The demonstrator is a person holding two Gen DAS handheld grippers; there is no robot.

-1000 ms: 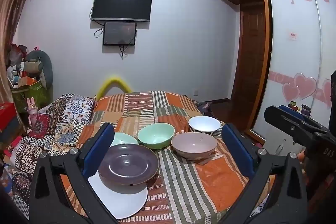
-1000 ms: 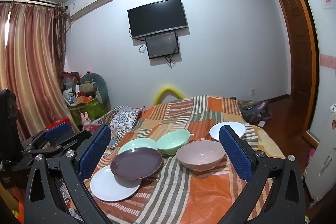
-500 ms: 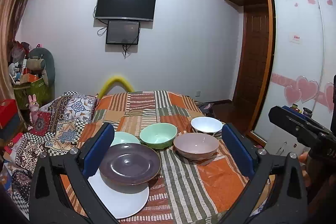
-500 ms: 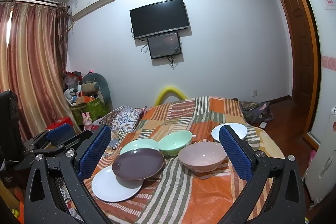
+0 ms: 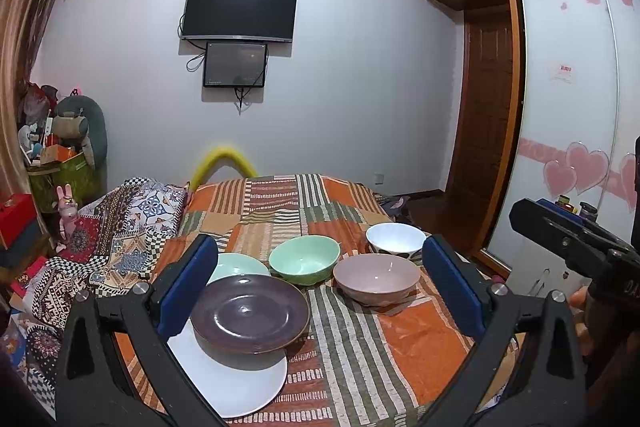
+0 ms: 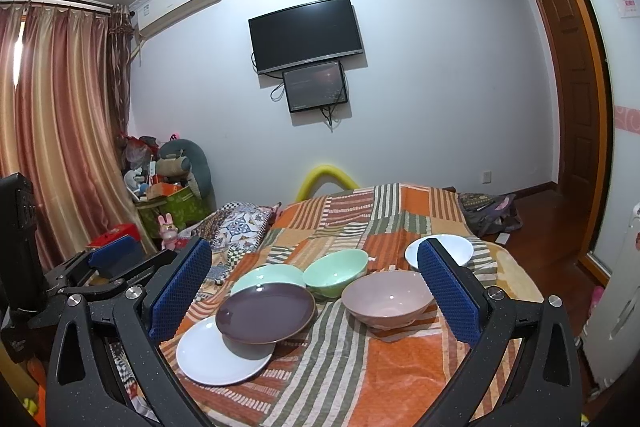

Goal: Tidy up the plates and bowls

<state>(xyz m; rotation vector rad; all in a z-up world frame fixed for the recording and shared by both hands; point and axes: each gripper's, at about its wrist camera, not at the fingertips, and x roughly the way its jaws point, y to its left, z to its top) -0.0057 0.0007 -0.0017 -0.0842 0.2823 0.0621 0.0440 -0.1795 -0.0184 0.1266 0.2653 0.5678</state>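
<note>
L to R on the bed: white plate at the near-left edge, purple plate overlapping it and tilted on its rim, pale green plate behind, then green bowl, pink bowl, white bowl far right. Left tool is spread wide w/ nothing between the pads, hovering short of the dishes; right tool likewise released and empty.

Nothing stacked yet, so prob. the first pick is pending. Best start looks like the purple plate (it's perched, so likely to slide): come in low from the near side, pinch the raised rim squarely, lift level before moving. Soft bedding gives, so press gently. Keep bowls w/ bowls, nesting small into large.
</note>
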